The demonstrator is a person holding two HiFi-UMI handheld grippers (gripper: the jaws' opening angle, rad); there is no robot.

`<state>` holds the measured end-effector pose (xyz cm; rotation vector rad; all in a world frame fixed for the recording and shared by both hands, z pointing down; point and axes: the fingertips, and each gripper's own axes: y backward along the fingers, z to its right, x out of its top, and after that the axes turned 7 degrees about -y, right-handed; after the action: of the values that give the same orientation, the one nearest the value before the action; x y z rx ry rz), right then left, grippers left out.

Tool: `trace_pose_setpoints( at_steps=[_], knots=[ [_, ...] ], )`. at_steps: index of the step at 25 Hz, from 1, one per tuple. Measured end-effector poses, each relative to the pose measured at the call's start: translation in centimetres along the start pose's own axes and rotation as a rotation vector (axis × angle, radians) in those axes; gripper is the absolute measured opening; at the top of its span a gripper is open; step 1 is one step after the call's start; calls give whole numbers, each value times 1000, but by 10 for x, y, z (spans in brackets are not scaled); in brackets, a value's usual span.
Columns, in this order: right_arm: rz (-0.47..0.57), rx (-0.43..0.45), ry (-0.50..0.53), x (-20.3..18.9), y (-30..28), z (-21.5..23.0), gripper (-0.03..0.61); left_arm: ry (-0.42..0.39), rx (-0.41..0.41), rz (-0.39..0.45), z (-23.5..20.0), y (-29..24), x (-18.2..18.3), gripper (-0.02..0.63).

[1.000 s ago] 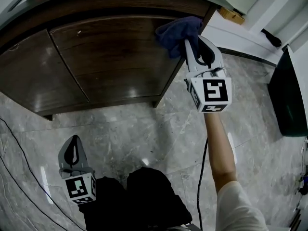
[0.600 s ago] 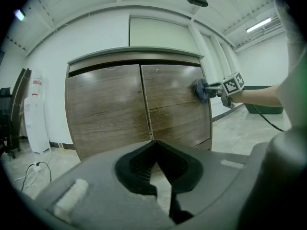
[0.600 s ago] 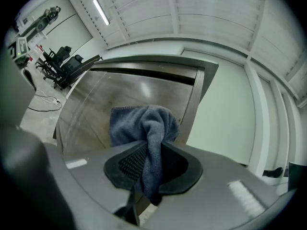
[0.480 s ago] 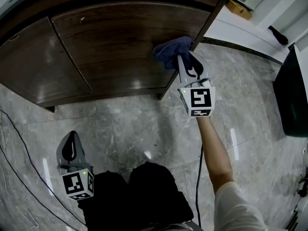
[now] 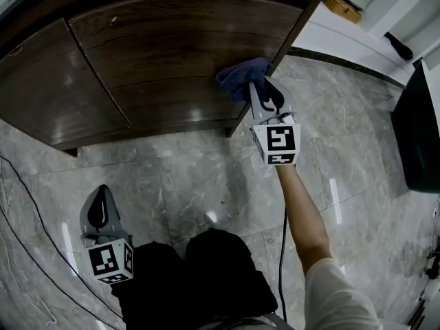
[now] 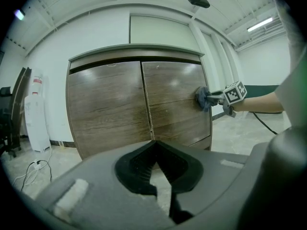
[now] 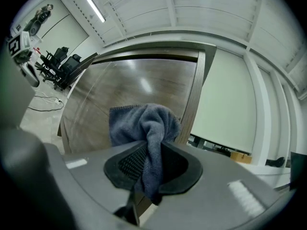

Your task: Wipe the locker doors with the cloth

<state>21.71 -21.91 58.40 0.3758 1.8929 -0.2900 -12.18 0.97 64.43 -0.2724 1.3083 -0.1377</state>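
The locker has two dark wooden doors, a left door (image 5: pixel 48 88) and a right door (image 5: pixel 185 53). My right gripper (image 5: pixel 256 88) is shut on a bunched blue cloth (image 5: pixel 239 78) and presses it against the right door's outer edge, low down. In the right gripper view the cloth (image 7: pixel 144 123) hangs between the right gripper's (image 7: pixel 152 150) pads in front of the wood. My left gripper (image 5: pixel 102 196) hangs low over the floor, shut and empty. The left gripper view looks past that gripper (image 6: pixel 154 150) at both doors, the cloth (image 6: pixel 201 98) and the right gripper (image 6: pixel 214 98).
Grey marble floor lies in front of the locker. A black screen (image 5: pixel 416 136) stands at the right edge. A thin cable (image 5: pixel 27 205) runs along the floor at the left. A white water dispenser (image 6: pixel 36 111) stands left of the locker. The person's dark legs (image 5: pixel 206 280) are below.
The right gripper has slid down the right door's edge with the cloth still in it. The left gripper has stayed in place.
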Motion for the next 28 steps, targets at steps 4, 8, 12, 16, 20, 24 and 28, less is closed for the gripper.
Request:
trace_pose_setpoints(
  at_steps=[4,8,12,16,20,24,28],
  knots=[
    [-52,14,-12,-37,0,-12,75,1,7,-10,-4,3,-6,3],
    [-103,40,-13,-73,-2,-29,75,6,17,-11,-9,7,-7,3],
    [-176,65,-10,-114,-2,-50,75,17,19,-16,-11,10,-10,3],
    [-299,95,-13,-167,-5,-76,75,14,28,-23,-16,12,-14,3],
    [-374,125,0,-200,-5,-97,75,14,36,-28,-20,13,-15,3],
    [-380,131,14,-195,-8,-102,75,19,37,-29,-21,12,-17,3],
    [-336,145,51,-161,-12,-105,75,30,31,-25,-19,11,-18,3]
  ],
)
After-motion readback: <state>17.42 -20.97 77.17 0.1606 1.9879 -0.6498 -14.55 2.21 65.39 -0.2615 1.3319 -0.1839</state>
